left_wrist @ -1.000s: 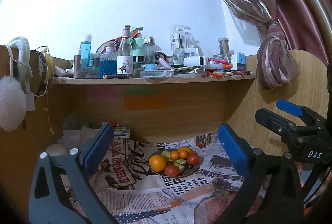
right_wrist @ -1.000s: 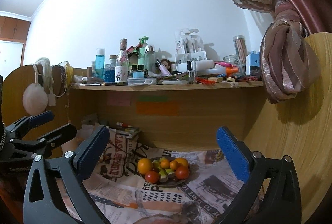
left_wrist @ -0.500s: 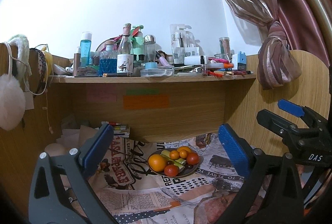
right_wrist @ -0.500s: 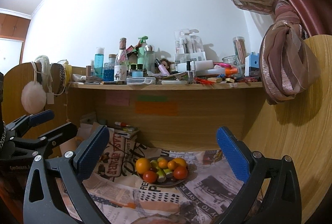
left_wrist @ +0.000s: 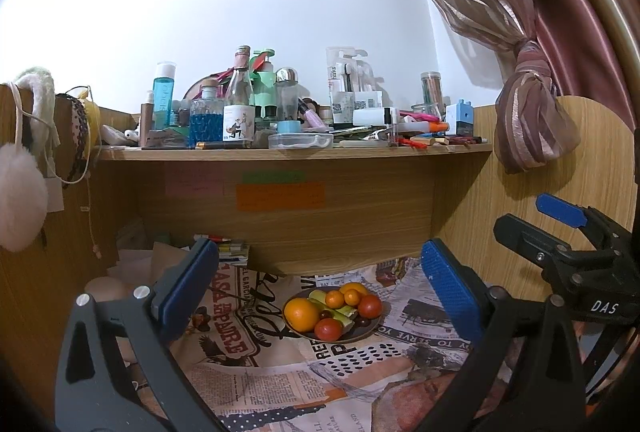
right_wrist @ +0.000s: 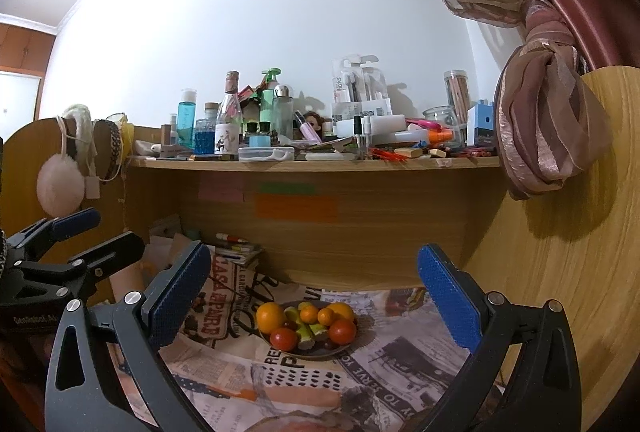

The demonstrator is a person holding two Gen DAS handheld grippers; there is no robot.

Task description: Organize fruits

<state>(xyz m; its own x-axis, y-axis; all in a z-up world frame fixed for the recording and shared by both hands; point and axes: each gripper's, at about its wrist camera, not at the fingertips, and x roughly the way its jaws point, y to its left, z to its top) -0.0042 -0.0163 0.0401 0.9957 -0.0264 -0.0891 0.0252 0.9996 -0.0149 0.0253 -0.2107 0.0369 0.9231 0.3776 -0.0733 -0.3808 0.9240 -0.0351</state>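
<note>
A dark plate (left_wrist: 370, 332) of fruit sits on newspaper under the shelf. It holds a large orange (left_wrist: 301, 314), two red tomatoes (left_wrist: 328, 329), small oranges (left_wrist: 334, 298) and green pieces. The plate also shows in the right wrist view (right_wrist: 320, 352), with the large orange (right_wrist: 269, 316) at its left. My left gripper (left_wrist: 316, 292) is open and empty, held short of the plate. My right gripper (right_wrist: 312, 296) is open and empty, also short of the plate. Each gripper shows at the edge of the other's view.
Newspaper (left_wrist: 256, 364) covers the desk. A wooden shelf (left_wrist: 296, 151) above is crowded with bottles and jars. Books (left_wrist: 232, 252) lie at the back left. A wooden side panel (right_wrist: 560, 232) and a tied curtain (right_wrist: 544, 135) stand at the right. Earmuffs (left_wrist: 20, 203) hang at the left.
Both views have tilted up slightly, so the plate sits a little lower in the frames. Both grippers stay open and empty.
</note>
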